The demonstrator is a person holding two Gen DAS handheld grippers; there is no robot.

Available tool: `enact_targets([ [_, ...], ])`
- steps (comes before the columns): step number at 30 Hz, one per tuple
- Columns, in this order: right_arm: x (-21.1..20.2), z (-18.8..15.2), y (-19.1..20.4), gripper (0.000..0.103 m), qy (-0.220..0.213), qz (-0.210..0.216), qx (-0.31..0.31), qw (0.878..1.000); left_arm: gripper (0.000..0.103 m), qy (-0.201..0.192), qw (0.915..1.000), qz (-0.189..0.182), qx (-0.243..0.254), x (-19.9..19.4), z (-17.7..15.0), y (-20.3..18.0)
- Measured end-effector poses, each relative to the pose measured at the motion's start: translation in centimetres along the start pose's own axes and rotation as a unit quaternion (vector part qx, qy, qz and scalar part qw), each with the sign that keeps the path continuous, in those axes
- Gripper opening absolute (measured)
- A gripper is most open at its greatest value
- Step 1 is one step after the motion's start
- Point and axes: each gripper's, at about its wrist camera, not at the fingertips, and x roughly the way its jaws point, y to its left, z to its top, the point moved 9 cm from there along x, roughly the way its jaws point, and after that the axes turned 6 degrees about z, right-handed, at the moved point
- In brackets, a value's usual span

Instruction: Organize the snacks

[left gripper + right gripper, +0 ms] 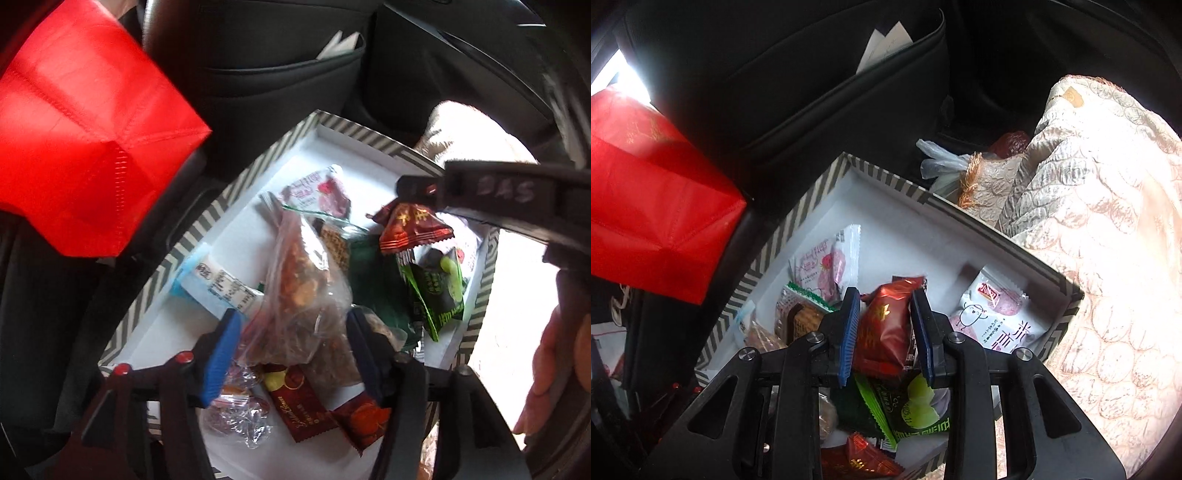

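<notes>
"Golden Crown" stands on the dark red wrapper (295, 400); "BAS" on the black gripper arm (506, 190).

Strong daylight is coming in from the side and is burning out the patterned blanket (1108, 206) in the right wrist view, where its pale folds are losing detail. In the left wrist view the same glare is washing the area right of the striped box (207, 229) to pure white. The red bag (85, 140) is glowing and looking slightly smeared by motion blur. The dark seat back (798, 92) is staying dim. Both fisheye pictures are bending straight edges and darkening toward the corners.
</notes>
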Motion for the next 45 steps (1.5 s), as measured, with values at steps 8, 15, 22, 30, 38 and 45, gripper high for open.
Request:
enact_targets([
  [8, -5.2, -1.0, 0.0, 0.028, -0.027, -0.019, -0.012, 0.999, 0.080, -0.023, 0.9997, 0.008, -0.006, -2.2, -0.6, 0.2],
  [15, -9.9, -5.6, -2.5, 0.028, -0.043, -0.084, -0.022, 0.995, 0.082, -0.039, 0.9992, 0.011, -0.002, -4.5, -1.7, -0.9],
  [22, -11.7, -8.3, -2.4, 0.028, -0.045, -0.098, -0.024, 0.994, 0.082, -0.053, 0.9984, 0.004, -0.016, -6.5, -2.4, -1.2],
  [30, -11.6, -11.0, -1.9, 0.028, -0.049, -0.117, -0.045, 0.991, 0.083, -0.068, 0.9976, 0.002, -0.015, -7.1, -3.4, -1.7],
  [38, -9.8, -12.2, -2.1, 0.028, -0.033, -0.120, -0.041, 0.991, 0.085, -0.065, 0.9977, 0.014, -0.015, -6.3, -3.7, -1.4],
  [45, -9.3, -11.2, -1.3, 0.028, -0.035, -0.121, -0.051, 0.991, 0.085, -0.065, 0.9976, 0.016, -0.020, -5.9, -3.7, -0.9],
])
